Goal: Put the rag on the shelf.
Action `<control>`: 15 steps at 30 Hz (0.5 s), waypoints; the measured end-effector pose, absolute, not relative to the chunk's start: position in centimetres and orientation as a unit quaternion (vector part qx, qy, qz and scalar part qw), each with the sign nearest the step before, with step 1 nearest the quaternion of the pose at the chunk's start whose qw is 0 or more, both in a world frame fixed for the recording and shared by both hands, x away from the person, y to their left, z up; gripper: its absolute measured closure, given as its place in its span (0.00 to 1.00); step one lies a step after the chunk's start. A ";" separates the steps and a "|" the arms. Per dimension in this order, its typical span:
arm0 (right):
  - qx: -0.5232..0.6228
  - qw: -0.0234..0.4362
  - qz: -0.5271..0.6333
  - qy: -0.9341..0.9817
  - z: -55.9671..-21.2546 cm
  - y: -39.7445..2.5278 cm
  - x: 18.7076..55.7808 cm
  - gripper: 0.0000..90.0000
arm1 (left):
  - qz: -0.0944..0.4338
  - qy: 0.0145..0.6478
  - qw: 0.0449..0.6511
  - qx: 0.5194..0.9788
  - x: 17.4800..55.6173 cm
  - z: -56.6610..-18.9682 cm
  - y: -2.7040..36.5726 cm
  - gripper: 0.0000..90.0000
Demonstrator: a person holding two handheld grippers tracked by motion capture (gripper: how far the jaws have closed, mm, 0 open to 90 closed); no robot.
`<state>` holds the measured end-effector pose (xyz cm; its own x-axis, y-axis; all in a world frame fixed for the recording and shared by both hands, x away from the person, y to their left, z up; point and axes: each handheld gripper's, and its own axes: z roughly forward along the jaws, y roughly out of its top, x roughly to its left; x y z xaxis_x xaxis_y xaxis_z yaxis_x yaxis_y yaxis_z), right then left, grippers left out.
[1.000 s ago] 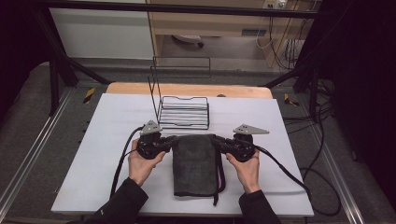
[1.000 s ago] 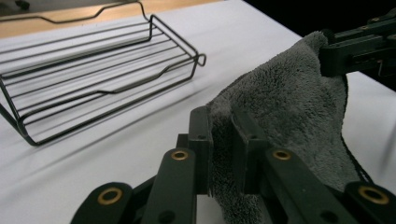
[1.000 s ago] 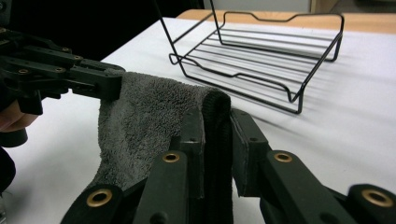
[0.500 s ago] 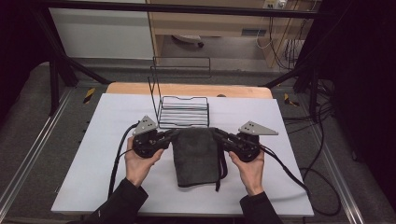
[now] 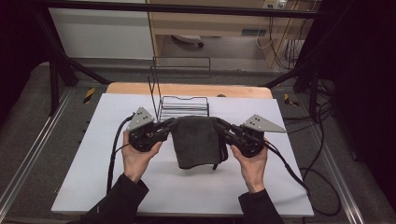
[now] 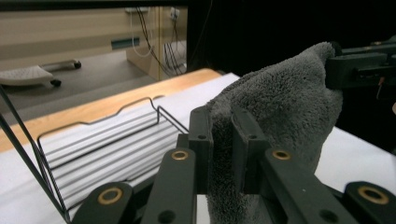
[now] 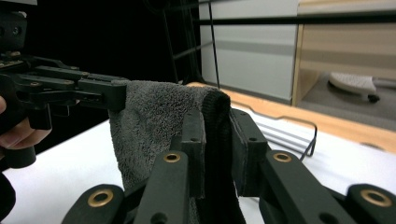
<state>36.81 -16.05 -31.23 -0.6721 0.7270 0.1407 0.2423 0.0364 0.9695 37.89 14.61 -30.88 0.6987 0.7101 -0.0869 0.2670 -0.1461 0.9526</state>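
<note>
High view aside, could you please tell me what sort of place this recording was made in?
Probably a lab or workshop bench for recording handling. A white tabletop stands inside a dark metal frame, loose cables trail over the floor, and a wire rack sits behind a grey towel held up by both grippers.

dark grey terry towel (image 5: pixel 197 140) | folded, hanging slack | top two corners pinched, stretched between them | lower edge draped toward white table, just in front of wire rack
</note>
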 end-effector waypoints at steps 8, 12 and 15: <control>0.339 0.224 0.619 0.672 -29.8 -15.6 36.8 0.86 | 0.219 0.327 0.581 0.713 37.9 -28.7 14.9 0.88; 0.336 0.236 0.627 0.662 -29.1 -15.2 36.9 0.87 | 0.229 0.326 0.591 0.702 38.1 -27.9 15.2 0.88; 0.331 0.241 0.633 0.656 -28.7 -14.9 36.9 0.87 | 0.234 0.326 0.597 0.695 38.2 -27.4 15.4 0.89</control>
